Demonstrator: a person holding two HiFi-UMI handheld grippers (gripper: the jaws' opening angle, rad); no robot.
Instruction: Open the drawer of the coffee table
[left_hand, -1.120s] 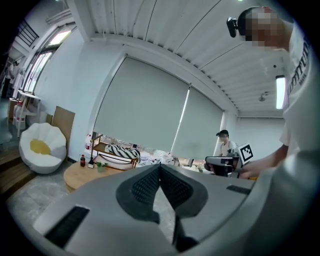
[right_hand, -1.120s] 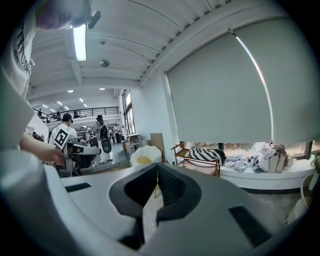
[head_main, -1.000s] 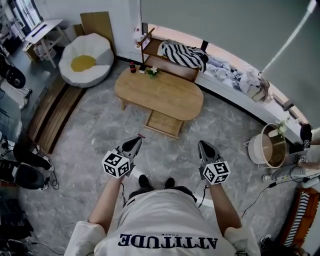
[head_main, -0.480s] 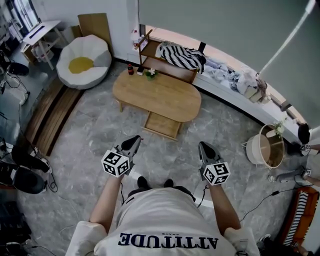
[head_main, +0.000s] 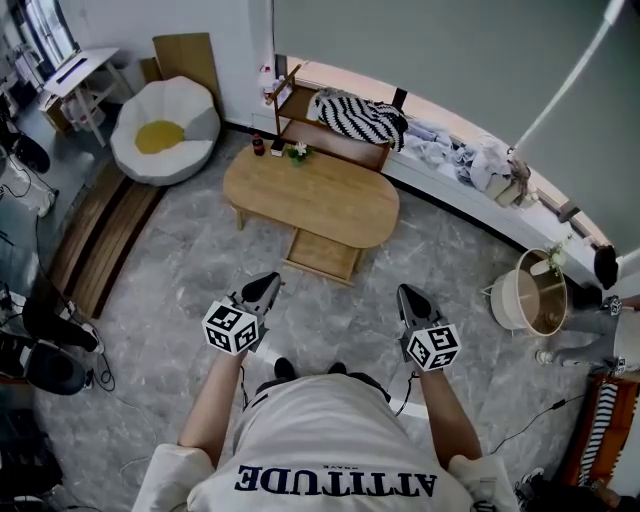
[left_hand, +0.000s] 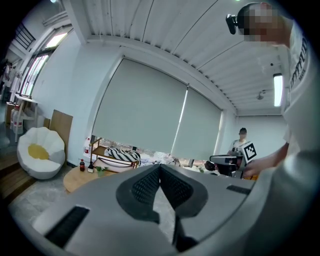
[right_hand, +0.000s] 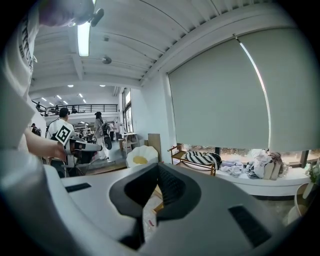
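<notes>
- The left hand-held gripper (head_main: 271, 279) is clenched on nothing, held out over the grey marbled floor (head_main: 190, 270).
- The right hand-held gripper (head_main: 405, 291) is likewise clenched and empty, well apart from its twin.
- The oval light-wood coffee table (head_main: 310, 195) stands ahead of both. Its flat wooden drawer (head_main: 322, 254) juts out from under the near edge, touched by neither.

beanbag (head_main: 163, 140): white, yellow centre, far left near wall | board (head_main: 188, 58): wooden, leaning on wall behind beanbag | desk (head_main: 78, 68): white, top-left corner | rack (head_main: 335, 143): wooden, below blind (head_main: 450, 60) | striped cloth (head_main: 362, 115): on rack | clothes (head_main: 470, 155): piled on sill (head_main: 450, 192), right of rack | basket (head_main: 506, 300): white, round, on floor (head_main: 170, 280) at right | floor: grey marble
</notes>
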